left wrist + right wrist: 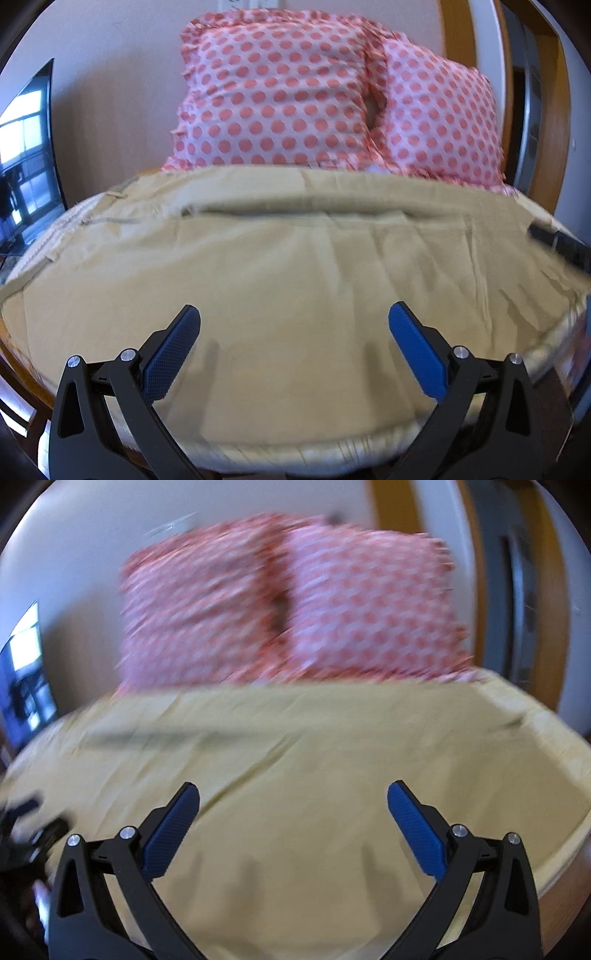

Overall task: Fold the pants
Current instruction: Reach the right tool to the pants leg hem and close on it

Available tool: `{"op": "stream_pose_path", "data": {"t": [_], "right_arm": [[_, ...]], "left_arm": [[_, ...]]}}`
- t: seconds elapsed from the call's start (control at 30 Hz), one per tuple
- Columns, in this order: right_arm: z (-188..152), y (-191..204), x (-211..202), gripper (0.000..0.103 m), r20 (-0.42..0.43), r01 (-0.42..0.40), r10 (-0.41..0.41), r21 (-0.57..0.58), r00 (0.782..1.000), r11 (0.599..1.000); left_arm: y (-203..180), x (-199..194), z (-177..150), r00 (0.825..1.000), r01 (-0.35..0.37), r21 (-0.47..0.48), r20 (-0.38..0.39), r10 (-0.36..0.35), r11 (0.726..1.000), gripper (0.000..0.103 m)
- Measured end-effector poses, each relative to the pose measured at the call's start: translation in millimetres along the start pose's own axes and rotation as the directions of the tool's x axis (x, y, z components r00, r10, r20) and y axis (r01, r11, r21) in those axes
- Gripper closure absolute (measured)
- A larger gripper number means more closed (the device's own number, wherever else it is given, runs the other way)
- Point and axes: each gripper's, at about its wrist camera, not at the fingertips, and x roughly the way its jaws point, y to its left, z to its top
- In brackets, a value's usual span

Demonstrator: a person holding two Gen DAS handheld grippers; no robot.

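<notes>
Tan pants (280,258) lie spread flat across a wooden table, waistband and belt loops toward the left, near hem along the table's front edge. They also fill the right wrist view (314,760), which is motion-blurred. My left gripper (294,317) is open and empty, just above the near part of the pants. My right gripper (293,797) is open and empty, also above the cloth. The right gripper shows as a dark shape at the right edge of the left wrist view (561,242).
Two pink polka-dot pillows (295,92) stand against the wall behind the pants. A dark TV screen (26,158) is at the left. A wooden door frame (458,33) rises at the right. The table's wooden edge (561,882) shows beneath the hem.
</notes>
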Motion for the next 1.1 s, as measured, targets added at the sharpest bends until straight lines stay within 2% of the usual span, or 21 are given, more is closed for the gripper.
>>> {"op": "stream_pose_path", "data": {"t": [0.13,0.23,0.33,0.37,0.43,0.57,0.63,0.7,0.8,0.87,0.93,1.0,1.1], "right_arm": [[78.8,-78.8,50.0,0.002,-0.044,0.144,-0.138,0.170,0.989,0.975],[117.5,-126.9,108.6,0.003,-0.132,0.268,-0.244,0.216,0.961,0.939],[142.1,-168.2,169.0,0.028,-0.233,0.374,-0.319,0.253,0.919,0.892],[147.2,-181.8,186.4,0.036,-0.266,0.394,-0.326,0.268,0.907,0.879],[155.7,-207.5,228.1,0.044,-0.342,0.444,-0.336,0.312,0.877,0.840],[157.4,-236.5,275.3,0.049,-0.424,0.505,-0.333,0.403,0.842,0.763],[157.9,-239.3,286.7,0.049,-0.443,0.536,-0.357,0.391,0.822,0.749],[154.8,-236.1,301.9,0.050,-0.465,0.577,-0.404,0.328,0.788,0.748],[148.7,-227.3,310.5,0.058,-0.448,0.621,-0.485,0.228,0.751,0.750],[144.0,-227.2,306.8,0.083,-0.437,0.617,-0.485,0.238,0.757,0.750],[139.3,-234.3,300.9,0.093,-0.422,0.577,-0.440,0.286,0.793,0.765],[133.8,-244.7,288.6,0.098,-0.385,0.514,-0.378,0.360,0.842,0.779],[127.3,-251.3,250.0,0.100,-0.247,0.393,-0.309,0.476,0.918,0.787]], "left_arm": [[2.9,5.0,36.0,0.999,-0.017,-0.033,0.045,0.019,0.999,0.001],[3.0,18.6,61.7,0.997,-0.048,-0.042,0.064,0.051,0.998,0.001],[5.1,32.1,76.9,0.997,-0.053,-0.069,0.051,0.057,0.996,0.001],[6.0,35.2,79.2,0.997,-0.050,-0.078,0.046,0.053,0.996,0.001],[6.7,44.2,82.7,0.998,-0.050,-0.090,0.035,0.054,0.995,0.001],[7.0,56.5,79.3,0.998,-0.053,-0.091,0.011,0.054,0.994,0.001],[7.3,64.1,78.2,0.999,-0.036,-0.092,-0.020,0.034,0.995,0.001],[7.6,69.3,76.8,0.999,-0.018,-0.098,-0.047,0.013,0.995,0.001],[10.8,74.0,75.4,0.998,-0.001,-0.114,-0.068,-0.007,0.993,0.001],[12.9,73.5,73.2,0.997,0.004,-0.126,-0.070,-0.013,0.992,0.001],[15.4,73.5,71.3,0.997,0.006,-0.142,-0.070,-0.016,0.990,0.001],[17.5,71.6,70.1,0.998,0.003,-0.152,-0.061,-0.013,0.988,0.001],[19.6,63.9,69.0,0.999,-0.008,-0.154,-0.040,0.001,0.988,0.001]]}}
